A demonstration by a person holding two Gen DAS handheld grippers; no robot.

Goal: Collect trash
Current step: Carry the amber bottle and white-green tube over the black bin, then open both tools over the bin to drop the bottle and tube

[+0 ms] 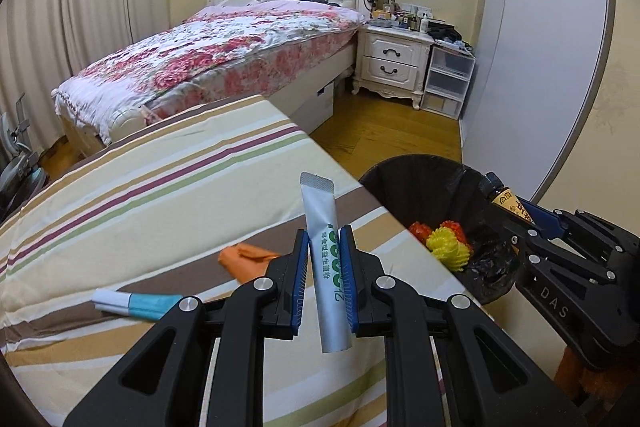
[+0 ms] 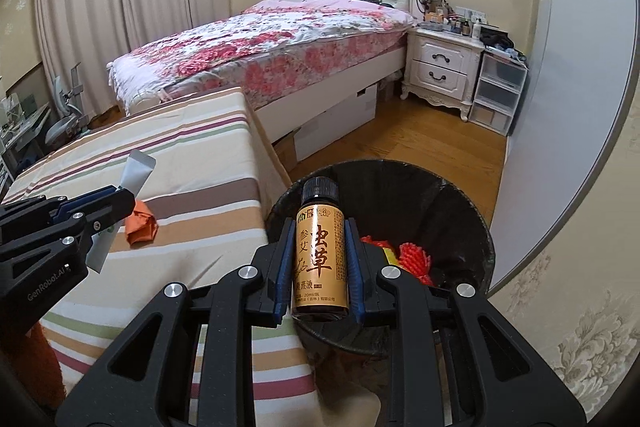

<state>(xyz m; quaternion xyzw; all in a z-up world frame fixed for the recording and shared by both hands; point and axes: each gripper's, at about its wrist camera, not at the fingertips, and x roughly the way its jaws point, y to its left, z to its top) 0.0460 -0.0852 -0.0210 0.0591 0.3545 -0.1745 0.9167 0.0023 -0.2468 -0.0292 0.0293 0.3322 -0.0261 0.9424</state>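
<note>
Amber gold-labelled bottle [image 2: 319, 251], black-capped

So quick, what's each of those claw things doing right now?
Left gripper: closed on a white sachet.
Right gripper: closed on a small brown bottle, held over the black bin.

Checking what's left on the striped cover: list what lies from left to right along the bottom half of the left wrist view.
Blue-and-white packet → orange wrapper → grey sachet held in the left hand-held gripper → black bin with red and yellow trash → brown bottle in the right hand-held gripper.
</note>
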